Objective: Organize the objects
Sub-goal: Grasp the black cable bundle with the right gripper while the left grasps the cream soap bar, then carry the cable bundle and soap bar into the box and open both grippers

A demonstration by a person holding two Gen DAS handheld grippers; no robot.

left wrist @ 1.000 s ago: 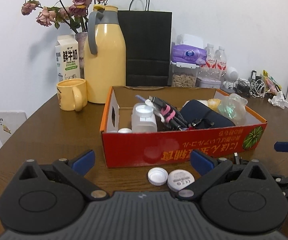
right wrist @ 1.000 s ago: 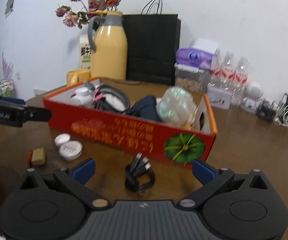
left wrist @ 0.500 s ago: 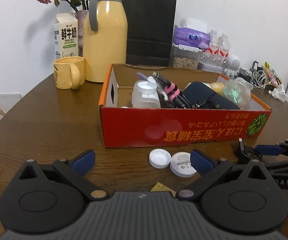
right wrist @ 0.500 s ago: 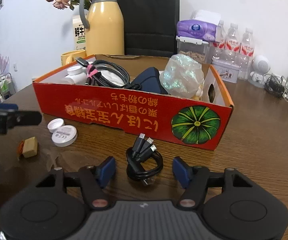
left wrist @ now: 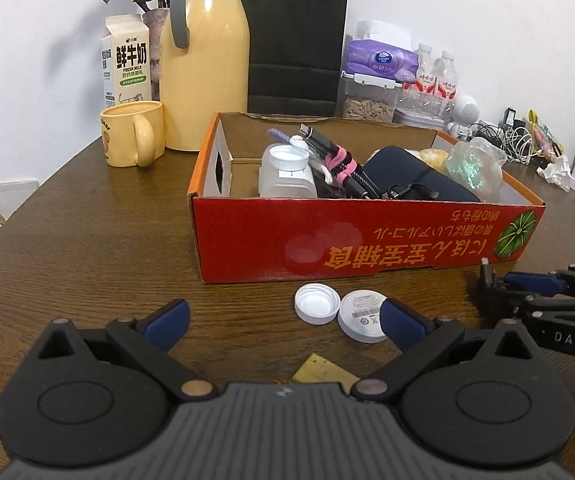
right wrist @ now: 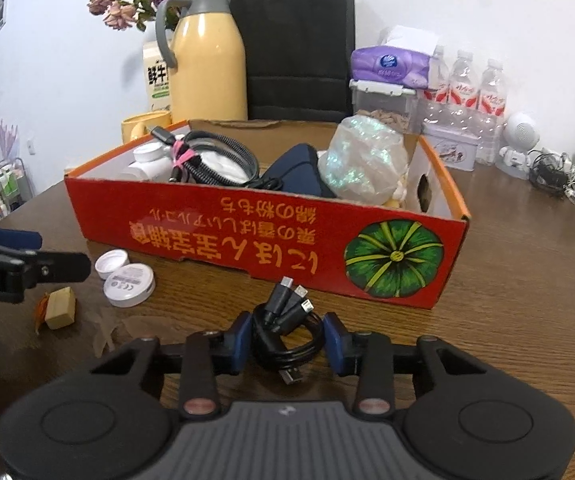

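Note:
A coiled black USB cable (right wrist: pixel 287 336) lies on the wooden table in front of the red cardboard box (right wrist: pixel 227 236). My right gripper (right wrist: pixel 289 340) has its blue pads (right wrist: pixel 241 340) against both sides of the coil, and the jaws are closing on it. The same gripper (left wrist: pixel 527 292) shows at the right edge of the left wrist view. My left gripper (left wrist: pixel 283 320) stands open over the table. A white bottle cap (left wrist: pixel 314 303) and a round white tin (left wrist: pixel 361 316) lie just ahead of its right finger. A small yellow block (right wrist: pixel 60 307) lies nearer.
The box (left wrist: pixel 367 248) holds a white bottle (left wrist: pixel 287 178), bundled cables, a dark pouch and a shiny plastic bag. Behind it stand a yellow mug (left wrist: pixel 133 138), a yellow thermos (left wrist: pixel 203 68), a milk carton, a black paper bag, tissues and water bottles. Chargers clutter the far right.
The right gripper's jaws have narrowed from wide open onto the black cable coil. The left gripper has tipped slightly downward and stays open.

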